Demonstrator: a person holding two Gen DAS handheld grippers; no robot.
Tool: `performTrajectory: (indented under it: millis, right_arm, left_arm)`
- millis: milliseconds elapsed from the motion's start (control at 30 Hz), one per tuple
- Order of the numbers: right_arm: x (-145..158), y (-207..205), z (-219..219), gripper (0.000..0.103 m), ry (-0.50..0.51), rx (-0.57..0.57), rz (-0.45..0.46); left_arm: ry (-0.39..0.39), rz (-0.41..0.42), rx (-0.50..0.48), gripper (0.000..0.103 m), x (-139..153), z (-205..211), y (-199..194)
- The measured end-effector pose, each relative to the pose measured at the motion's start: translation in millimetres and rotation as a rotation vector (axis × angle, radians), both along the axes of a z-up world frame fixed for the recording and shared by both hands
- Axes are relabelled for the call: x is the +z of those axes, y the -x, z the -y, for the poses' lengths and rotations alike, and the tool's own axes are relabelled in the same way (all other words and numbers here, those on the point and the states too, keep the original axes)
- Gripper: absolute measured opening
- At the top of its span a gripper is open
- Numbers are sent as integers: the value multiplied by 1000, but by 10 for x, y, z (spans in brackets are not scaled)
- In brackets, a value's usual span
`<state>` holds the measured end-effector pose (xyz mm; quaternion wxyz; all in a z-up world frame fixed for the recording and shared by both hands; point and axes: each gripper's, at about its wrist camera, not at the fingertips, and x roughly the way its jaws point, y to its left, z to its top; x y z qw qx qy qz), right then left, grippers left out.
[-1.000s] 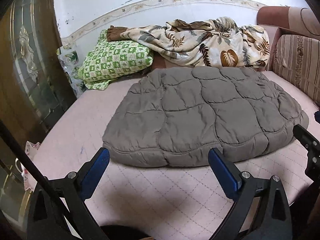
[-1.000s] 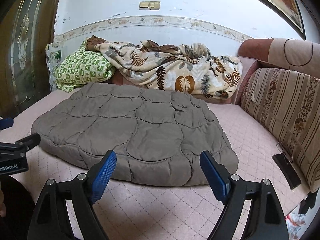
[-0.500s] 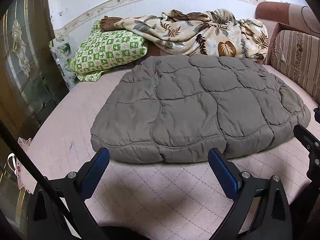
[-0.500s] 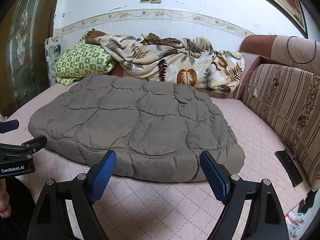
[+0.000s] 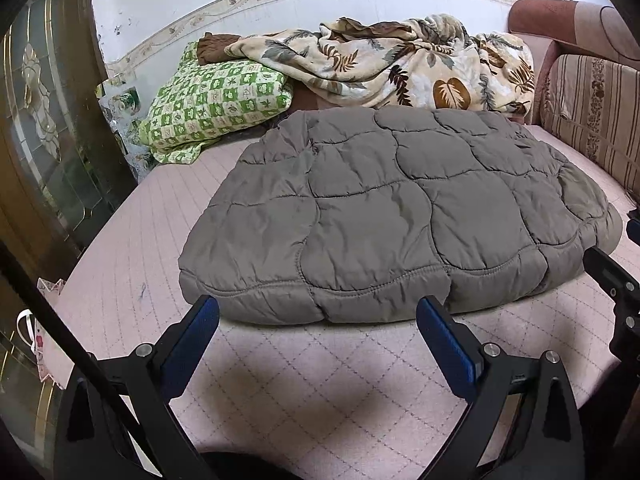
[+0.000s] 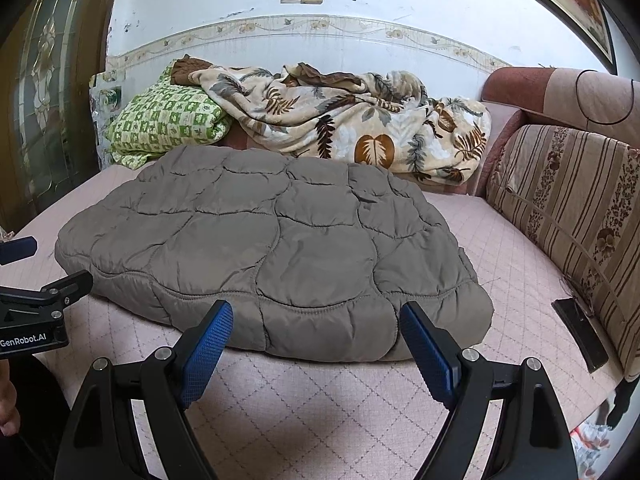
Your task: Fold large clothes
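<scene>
Both pairs of blue-padded fingers stand spread wide with nothing between them: the left gripper (image 5: 318, 312) and the right gripper (image 6: 316, 316) each hang over the pink quilted bed cover (image 6: 320, 408), tips just short of the near hem of the grey puffer garment (image 6: 272, 248).

In the left wrist view that grey puffer garment (image 5: 384, 220) lies flat and folded into a broad pad at 12 o'clock, its stitched hem just beyond the pads (image 5: 200, 332); part of the right gripper's black frame shows at 3 o'clock. In the right wrist view the left gripper's frame sits at 9 o'clock, and a dark flat device (image 6: 580, 332) lies at 3 o'clock against the striped sofa cushion (image 6: 572, 200).

Beyond the garment, at 11 o'clock, rests a green checked pillow (image 6: 168, 124); at 12 to 1 o'clock a leaf-print blanket (image 6: 360, 124) is heaped along the white wall (image 6: 360, 4).
</scene>
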<state>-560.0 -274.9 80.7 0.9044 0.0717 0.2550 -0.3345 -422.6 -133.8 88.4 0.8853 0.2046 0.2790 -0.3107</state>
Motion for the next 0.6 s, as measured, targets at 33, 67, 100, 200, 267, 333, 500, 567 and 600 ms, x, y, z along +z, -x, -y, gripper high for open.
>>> performTrajectory:
  millis: [33, 67, 100, 200, 267, 333, 500, 567, 600]
  right_arm:
    - [-5, -4, 2, 89, 0, 2, -1]
    - [-12, -6, 5, 89, 1, 1, -3]
    - [-19, -5, 2, 89, 1, 1, -3]
    - [-26, -7, 1, 89, -2, 0, -3]
    - [-35, -9, 0, 89, -3, 0, -4]
    - [-39, -9, 0, 89, -3, 0, -5]
    - [-48, -12, 6, 89, -3, 0, -5]
    - [-50, -13, 11, 89, -5, 1, -5]
    - [-51, -13, 11, 89, -4, 1, -6]
  left_arm:
    - [0, -1, -1, 99, 2, -1, 0]
    - [-1, -2, -1, 99, 3, 3, 1]
    - [-3, -2, -1, 99, -1, 7, 0]
    - [-5, -4, 0, 99, -9, 10, -1]
    - [-6, -8, 1, 99, -20, 9, -6]
    - [-8, -12, 2, 99, -32, 12, -9]
    - [-11, -44, -8, 99, -58, 9, -38]
    - [1, -106, -40, 99, -63, 0, -76]
    - [2, -130, -52, 99, -71, -7, -83]
